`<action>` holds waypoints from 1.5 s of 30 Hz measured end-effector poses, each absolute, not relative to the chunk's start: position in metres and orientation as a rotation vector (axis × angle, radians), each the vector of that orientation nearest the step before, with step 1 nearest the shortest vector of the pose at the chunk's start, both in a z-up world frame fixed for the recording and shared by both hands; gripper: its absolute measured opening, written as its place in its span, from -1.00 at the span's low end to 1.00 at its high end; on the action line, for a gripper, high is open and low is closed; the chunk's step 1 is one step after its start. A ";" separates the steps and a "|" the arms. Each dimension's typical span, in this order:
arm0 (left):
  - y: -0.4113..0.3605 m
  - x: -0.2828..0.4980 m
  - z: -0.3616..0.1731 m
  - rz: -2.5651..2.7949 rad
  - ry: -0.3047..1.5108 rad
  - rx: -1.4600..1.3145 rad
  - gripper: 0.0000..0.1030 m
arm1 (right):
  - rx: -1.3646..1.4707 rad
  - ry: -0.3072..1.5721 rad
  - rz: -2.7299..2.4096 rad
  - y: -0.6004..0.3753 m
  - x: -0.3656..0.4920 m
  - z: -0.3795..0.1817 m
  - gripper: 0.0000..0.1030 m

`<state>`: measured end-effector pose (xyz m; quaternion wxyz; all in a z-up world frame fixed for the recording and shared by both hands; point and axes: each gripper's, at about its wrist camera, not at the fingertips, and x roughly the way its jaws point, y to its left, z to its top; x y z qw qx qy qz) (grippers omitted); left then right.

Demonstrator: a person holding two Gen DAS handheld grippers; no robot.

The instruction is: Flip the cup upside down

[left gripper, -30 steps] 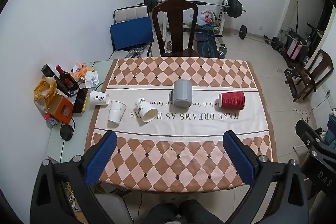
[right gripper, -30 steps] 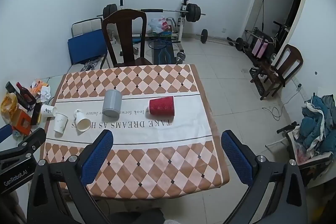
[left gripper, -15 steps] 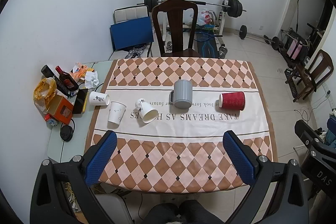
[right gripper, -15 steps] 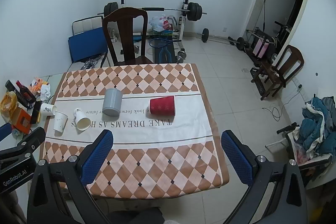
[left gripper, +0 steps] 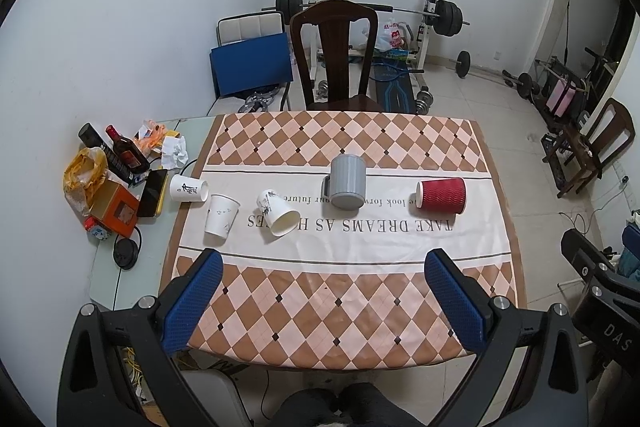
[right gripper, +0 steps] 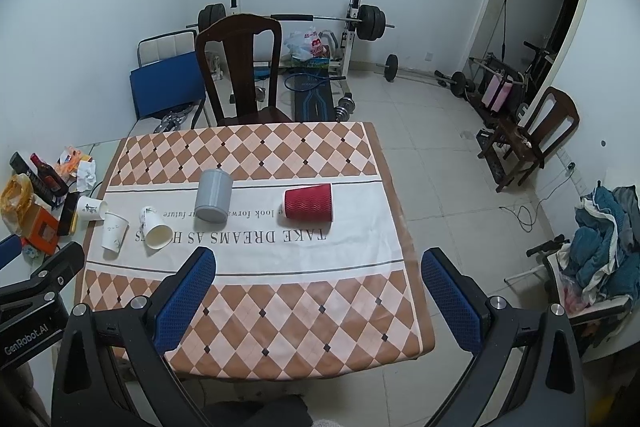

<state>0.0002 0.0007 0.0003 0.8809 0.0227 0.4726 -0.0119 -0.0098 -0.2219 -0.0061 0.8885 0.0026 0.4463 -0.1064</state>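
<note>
Several cups sit on the checked tablecloth. A red ribbed paper cup lies on its side at the right. A grey mug stands upside down in the middle. One white paper cup lies tipped, mouth toward me. Another white cup stands upside down. A third white cup lies on its side at the cloth's left edge. My left gripper and right gripper are open and empty, high above the table's near edge.
A dark wooden chair stands at the table's far side. A side table at the left holds bottles, an orange box, a yellow bag and crumpled paper. Weights and a bench stand behind. Another chair and clothes are at the right.
Both views have shifted slightly; the table sits a little lower and nearer in the frames. The cups have not moved and both grippers stay open.
</note>
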 end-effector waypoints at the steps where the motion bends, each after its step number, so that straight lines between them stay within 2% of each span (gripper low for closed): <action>1: 0.001 0.000 0.000 -0.025 0.986 0.044 1.00 | 0.005 0.928 -0.223 -0.222 -0.010 -0.007 1.00; 45: -0.014 0.008 0.004 -0.043 0.979 0.033 1.00 | 0.003 0.931 -0.227 -0.209 -0.005 -0.008 1.00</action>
